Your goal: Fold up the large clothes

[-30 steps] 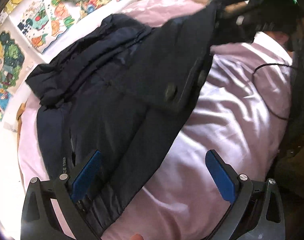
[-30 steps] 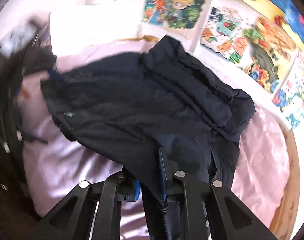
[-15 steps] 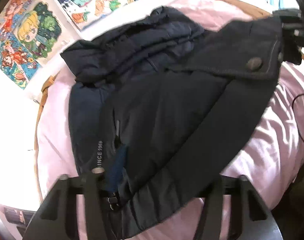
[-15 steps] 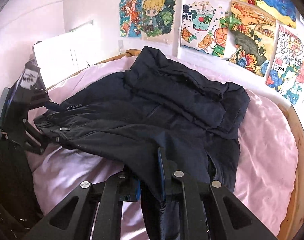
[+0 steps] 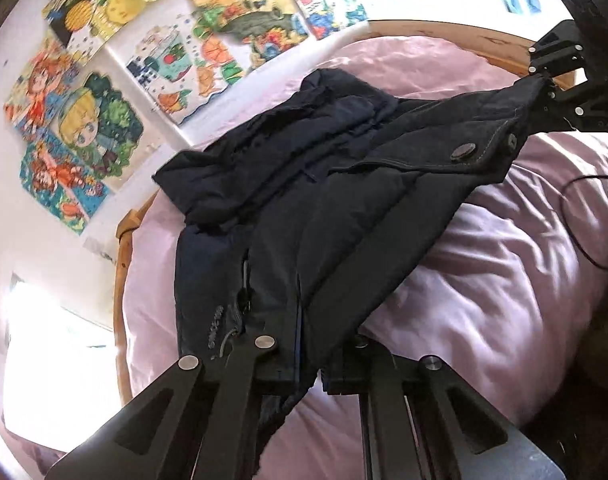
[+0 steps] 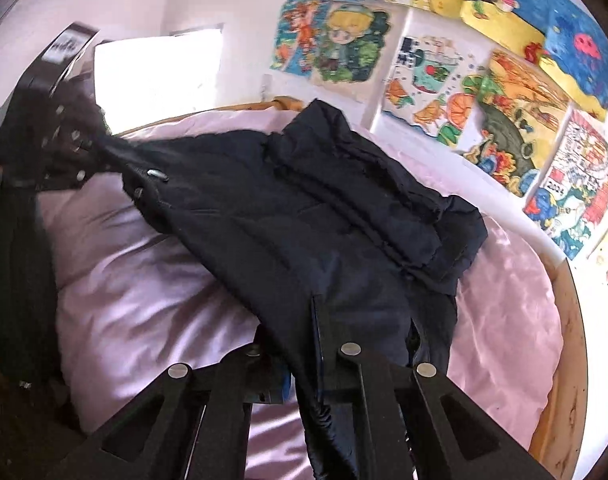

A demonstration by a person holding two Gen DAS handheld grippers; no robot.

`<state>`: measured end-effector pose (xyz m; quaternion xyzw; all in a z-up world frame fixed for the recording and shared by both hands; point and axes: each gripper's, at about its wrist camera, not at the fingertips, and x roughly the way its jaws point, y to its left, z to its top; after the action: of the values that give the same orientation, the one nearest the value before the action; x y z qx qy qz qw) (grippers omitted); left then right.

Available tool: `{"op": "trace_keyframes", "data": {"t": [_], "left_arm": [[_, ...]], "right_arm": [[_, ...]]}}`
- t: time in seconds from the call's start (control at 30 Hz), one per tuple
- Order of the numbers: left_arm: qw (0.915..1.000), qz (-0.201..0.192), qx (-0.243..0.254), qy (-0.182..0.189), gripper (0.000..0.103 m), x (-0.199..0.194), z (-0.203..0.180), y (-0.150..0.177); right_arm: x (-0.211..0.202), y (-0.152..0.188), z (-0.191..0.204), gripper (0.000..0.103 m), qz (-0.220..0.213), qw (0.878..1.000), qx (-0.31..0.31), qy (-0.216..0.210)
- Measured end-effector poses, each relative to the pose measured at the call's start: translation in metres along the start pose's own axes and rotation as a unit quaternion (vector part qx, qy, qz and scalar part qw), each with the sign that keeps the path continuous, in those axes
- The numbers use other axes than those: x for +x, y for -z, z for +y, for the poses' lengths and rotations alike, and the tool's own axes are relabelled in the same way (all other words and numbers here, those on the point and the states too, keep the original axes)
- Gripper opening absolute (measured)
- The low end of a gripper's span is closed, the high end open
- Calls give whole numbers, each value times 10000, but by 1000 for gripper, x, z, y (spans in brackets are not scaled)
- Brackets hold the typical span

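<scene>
1. While I watch through the left wrist view, my left gripper (image 5: 304, 344) has its fingers pinched together on the hem of the dark navy jacket (image 5: 304, 208), with the cloth bunched between them.
2. That jacket lies across the middle of the bed (image 5: 504, 280), on its pale pink cover, with one folded part lying toward the wall edge of the bed.
3. A metal snap button (image 5: 463, 151) shows on the jacket's front flap, which is lifted off the cover toward the right.
4. My right gripper (image 6: 308, 356) has its fingers pressed together on another edge of the jacket, with fabric hanging down between them.
5. Colourful drawings (image 6: 424, 80) are stuck on the white wall beyond the bed's wooden rim (image 6: 572, 360).
6. A thin black cable (image 5: 584, 240) lies on the cover near the bed's right edge.
</scene>
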<state>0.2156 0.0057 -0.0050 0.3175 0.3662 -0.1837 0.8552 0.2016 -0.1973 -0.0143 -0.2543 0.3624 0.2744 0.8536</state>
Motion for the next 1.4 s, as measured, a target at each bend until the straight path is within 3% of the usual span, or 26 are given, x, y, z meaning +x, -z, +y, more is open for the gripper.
{"op": "trace_keyframes", "data": {"t": [0.23, 0.63, 0.83, 1.07, 1.27, 1.4], "left_arm": [[9988, -155, -101, 449, 7, -19, 14, -14], [9967, -532, -581, -174, 7, 10, 78, -83], [9912, -836, -873, -547, 7, 47, 109, -115], [9925, -587, -775, -737, 8, 78, 128, -136], [9942, -556, -755, -522, 8, 122, 157, -146], [9952, -530, -712, -417, 8, 151, 171, -155]], "right_arm": [[-31, -4, -9, 8, 84, 9997, 109, -187], [-5, -84, -72, 8, -489, 9967, -142, 639], [19, -117, -114, 8, -474, 9949, -86, 881], [51, -137, -135, 9, -483, 9923, -321, 1092], [86, -153, -167, 10, -508, 9927, 126, 1087], [106, -159, -177, 11, -472, 9917, 107, 1194]]}}
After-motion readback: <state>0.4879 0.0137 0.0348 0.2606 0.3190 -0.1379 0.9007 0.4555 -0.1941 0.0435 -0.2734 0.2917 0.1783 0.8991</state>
